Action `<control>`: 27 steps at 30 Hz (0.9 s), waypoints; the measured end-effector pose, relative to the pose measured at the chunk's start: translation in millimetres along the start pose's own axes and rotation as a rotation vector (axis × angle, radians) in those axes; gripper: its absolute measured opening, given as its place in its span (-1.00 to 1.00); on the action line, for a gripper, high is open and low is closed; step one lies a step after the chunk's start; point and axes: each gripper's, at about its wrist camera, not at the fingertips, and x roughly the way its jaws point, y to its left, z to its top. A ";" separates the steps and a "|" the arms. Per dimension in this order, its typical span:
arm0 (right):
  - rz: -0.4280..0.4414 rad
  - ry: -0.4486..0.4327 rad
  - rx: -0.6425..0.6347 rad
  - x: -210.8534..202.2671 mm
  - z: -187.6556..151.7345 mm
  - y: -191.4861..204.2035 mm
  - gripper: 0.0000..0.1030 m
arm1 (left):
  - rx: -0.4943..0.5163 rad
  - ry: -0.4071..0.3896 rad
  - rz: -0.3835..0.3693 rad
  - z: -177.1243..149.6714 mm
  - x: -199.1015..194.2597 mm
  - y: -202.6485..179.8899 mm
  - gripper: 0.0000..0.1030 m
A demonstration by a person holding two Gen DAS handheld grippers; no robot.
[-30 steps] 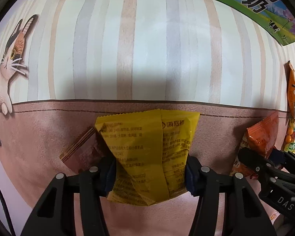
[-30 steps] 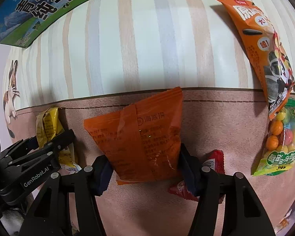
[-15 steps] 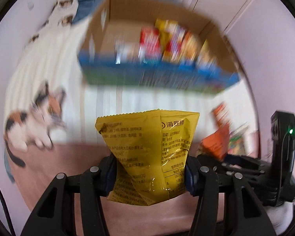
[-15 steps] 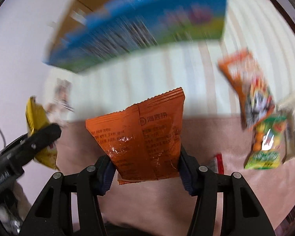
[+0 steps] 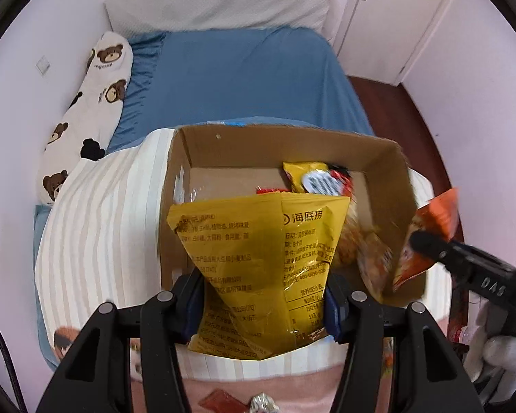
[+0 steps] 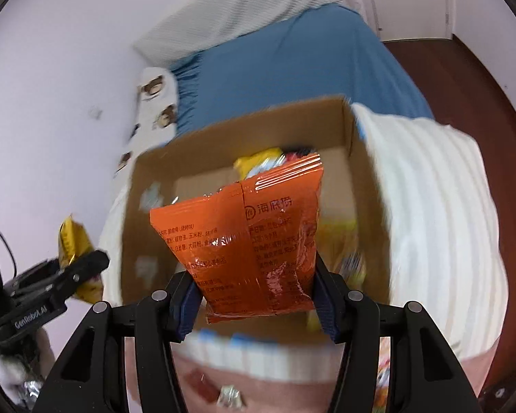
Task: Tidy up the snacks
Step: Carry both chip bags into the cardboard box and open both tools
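left gripper: clamps yellow packet, frame centre
right gripper: clamps orange packet (box behind)

A bed with a blue sheet fills the space ahead of the claws. A striped cream-and-pink blanket lies over its near end, and an open cardboard box sits on that blanket directly in front. A bear-print pillow lies along the wall far left, a white pillow at the far end.
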 end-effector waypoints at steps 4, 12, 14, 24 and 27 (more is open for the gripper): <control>-0.040 0.025 0.010 31.3 50.3 -9.8 0.15 | -0.006 0.061 0.034 32.1 42.7 6.0 0.04; -0.129 0.174 -0.024 102.9 93.4 -23.4 0.73 | -0.039 0.170 0.070 59.7 117.5 17.1 0.84; -0.141 0.180 -0.031 108.7 95.3 -22.4 0.73 | -0.040 0.174 0.065 59.1 125.6 16.0 0.87; -0.182 0.156 -0.068 89.9 66.8 -17.2 0.74 | -0.046 0.131 0.062 41.2 111.5 7.2 0.87; -0.191 0.127 -0.069 75.0 54.0 -16.0 0.74 | -0.028 0.073 0.060 30.7 91.8 0.4 0.87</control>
